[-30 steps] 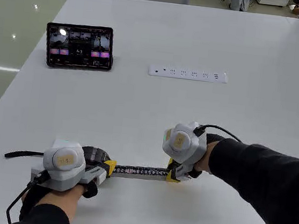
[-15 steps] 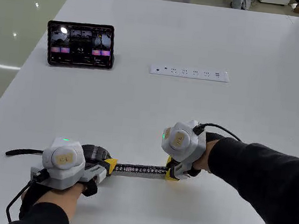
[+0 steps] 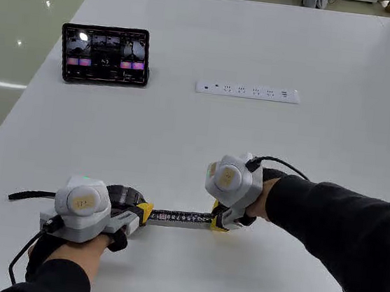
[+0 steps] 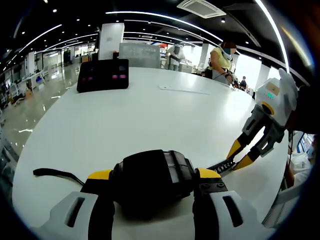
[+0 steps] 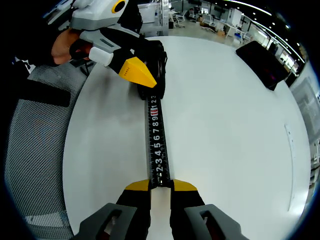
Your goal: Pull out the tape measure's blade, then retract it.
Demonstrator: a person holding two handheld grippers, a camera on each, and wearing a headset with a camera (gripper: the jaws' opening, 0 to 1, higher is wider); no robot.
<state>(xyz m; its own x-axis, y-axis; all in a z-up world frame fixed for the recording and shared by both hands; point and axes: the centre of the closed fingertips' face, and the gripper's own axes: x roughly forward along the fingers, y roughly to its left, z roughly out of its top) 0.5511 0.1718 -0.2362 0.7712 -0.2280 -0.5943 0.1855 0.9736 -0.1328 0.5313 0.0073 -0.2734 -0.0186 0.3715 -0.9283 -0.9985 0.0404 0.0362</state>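
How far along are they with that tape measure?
Done: the left gripper clamps the tape measure. In hand: the right gripper pinches the tip of the blade, with a short stretch drawn out. Left: retracting it fully.

Black tape measure (image 3: 127,197); numbered blade (image 3: 181,217) partly out, lying flat.

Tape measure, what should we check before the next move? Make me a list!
1. Jaws of the left gripper shut on the tape measure case: ok.
2. Jaws of the right gripper pinch the tip of the blade: ok.
3. Blade lies straight and flat on the table, no kink: ok.
4. The strap lies away from the blade: ok.
5. Whether the blade will spring back freely: cannot tell.
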